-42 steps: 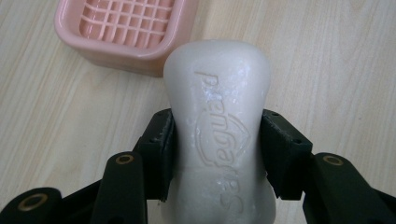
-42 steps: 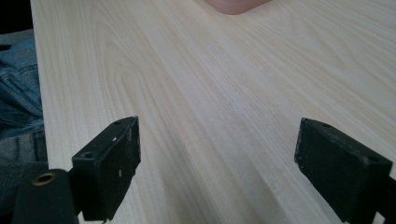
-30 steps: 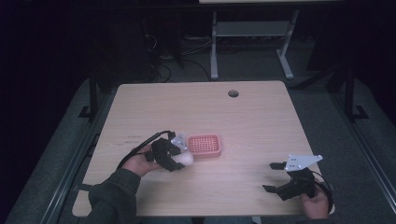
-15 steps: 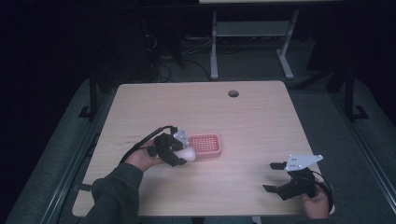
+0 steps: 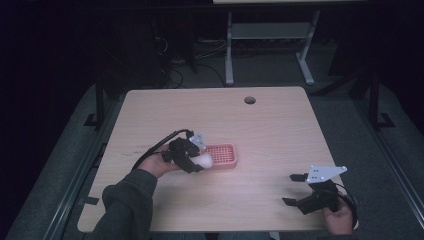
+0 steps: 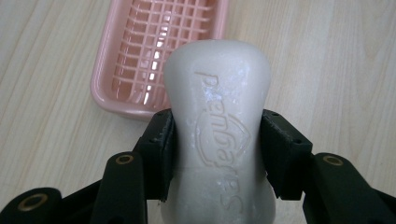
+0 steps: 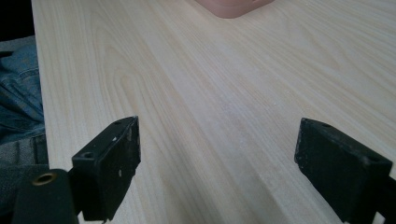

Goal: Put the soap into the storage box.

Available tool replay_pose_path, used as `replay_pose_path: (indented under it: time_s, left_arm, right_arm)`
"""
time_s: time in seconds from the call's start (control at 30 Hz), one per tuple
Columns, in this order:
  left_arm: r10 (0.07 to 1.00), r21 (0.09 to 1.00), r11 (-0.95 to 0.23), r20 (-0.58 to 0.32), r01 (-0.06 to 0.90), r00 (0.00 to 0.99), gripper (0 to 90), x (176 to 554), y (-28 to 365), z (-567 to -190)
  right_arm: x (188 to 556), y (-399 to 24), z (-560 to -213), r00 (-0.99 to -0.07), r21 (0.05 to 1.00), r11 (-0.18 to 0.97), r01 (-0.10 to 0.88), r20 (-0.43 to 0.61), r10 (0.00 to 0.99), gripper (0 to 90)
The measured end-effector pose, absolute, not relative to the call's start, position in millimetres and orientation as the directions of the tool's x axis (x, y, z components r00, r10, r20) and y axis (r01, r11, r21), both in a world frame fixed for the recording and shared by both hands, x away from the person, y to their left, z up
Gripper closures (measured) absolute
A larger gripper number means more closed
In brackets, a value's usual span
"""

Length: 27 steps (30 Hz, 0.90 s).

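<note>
A white bar of soap (image 6: 217, 126) with raised lettering is clamped between the black jaws of my left gripper (image 6: 217, 156). In the high view that left gripper (image 5: 199, 162) holds the soap (image 5: 204, 160) just above the left end of a pink slatted soap dish (image 5: 222, 156). The same dish (image 6: 154, 51) lies on the wooden table beyond the soap in the left gripper view. My right gripper (image 5: 295, 190) rests near the table's front right corner, jaws wide apart with bare wood between them (image 7: 217, 172).
The light wooden table (image 5: 270, 130) has a round cable hole (image 5: 249, 100) near its far edge. A corner of the pink dish (image 7: 231, 7) shows at the top of the right gripper view. Blue denim (image 7: 16, 102) lies past the table edge there. A metal frame (image 5: 265, 45) stands behind the table.
My left gripper has carried the soap a little to the right, from beside the dish to over its left end. The right gripper has stayed still.
</note>
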State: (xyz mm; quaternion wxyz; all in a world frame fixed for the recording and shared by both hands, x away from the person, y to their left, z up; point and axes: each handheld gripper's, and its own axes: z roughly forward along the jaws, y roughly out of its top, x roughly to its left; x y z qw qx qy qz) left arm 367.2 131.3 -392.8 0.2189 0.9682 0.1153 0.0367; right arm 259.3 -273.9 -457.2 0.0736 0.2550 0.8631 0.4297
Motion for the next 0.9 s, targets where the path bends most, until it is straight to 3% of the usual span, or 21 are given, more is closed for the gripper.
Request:
replay_pose_path:
  time_s: [0.9]
  left_arm:
    - [0.237,0.444,-0.871,0.002,0.211,0.972,49.3,387.5,118.0,-399.4]
  right_arm:
    - [258.2,-274.2,-456.4,-0.856,0.778,0.501,0.378,0.087,0.510,14.1]
